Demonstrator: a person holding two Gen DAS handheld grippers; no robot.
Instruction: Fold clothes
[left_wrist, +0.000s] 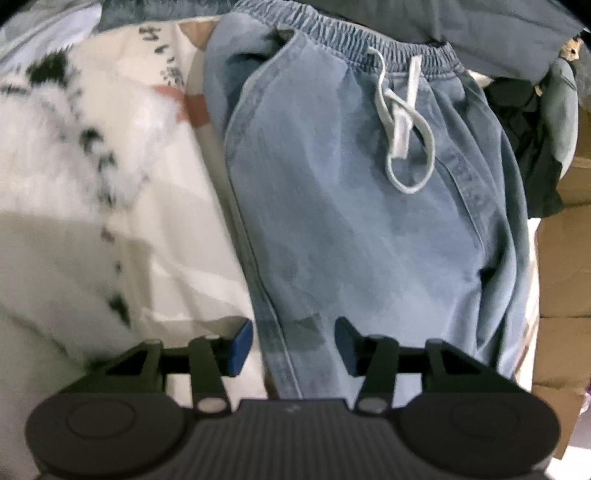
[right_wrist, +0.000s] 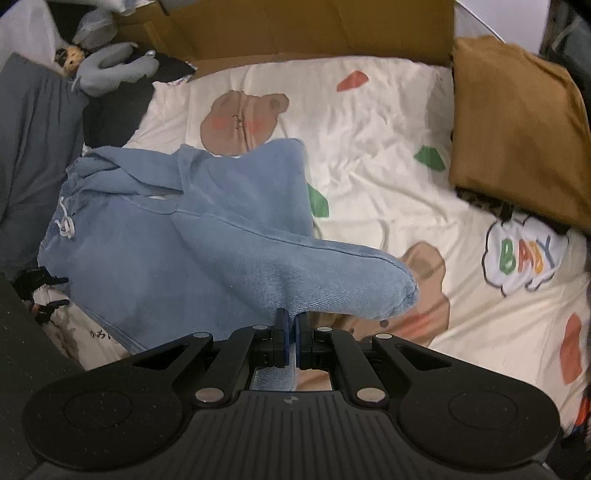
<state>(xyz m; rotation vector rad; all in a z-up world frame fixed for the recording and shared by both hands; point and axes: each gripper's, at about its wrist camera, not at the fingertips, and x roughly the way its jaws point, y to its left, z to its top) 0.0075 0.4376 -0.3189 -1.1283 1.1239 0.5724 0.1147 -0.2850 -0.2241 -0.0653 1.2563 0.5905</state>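
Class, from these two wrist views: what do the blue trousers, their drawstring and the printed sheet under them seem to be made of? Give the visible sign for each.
Blue trousers: probably soft washed denim or a denim-look cotton; faded matte blue, stitched seams, gathered waistband.
Drawstring: flat woven white cord, likely cotton; matte and limp.
Printed sheet: thin cream woven fabric, cotton or a blend; fine creases, matte cartoon prints.

Bear-print sheet (right_wrist: 369, 122), brown cushion (right_wrist: 517, 125), grey plush toy (right_wrist: 107, 66), perhaps cardboard (right_wrist: 314, 26).

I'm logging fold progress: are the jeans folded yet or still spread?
Partly folded. The right gripper, shut on a leg end, lifts it over the jeans; the waistband lies flat on the sheet.
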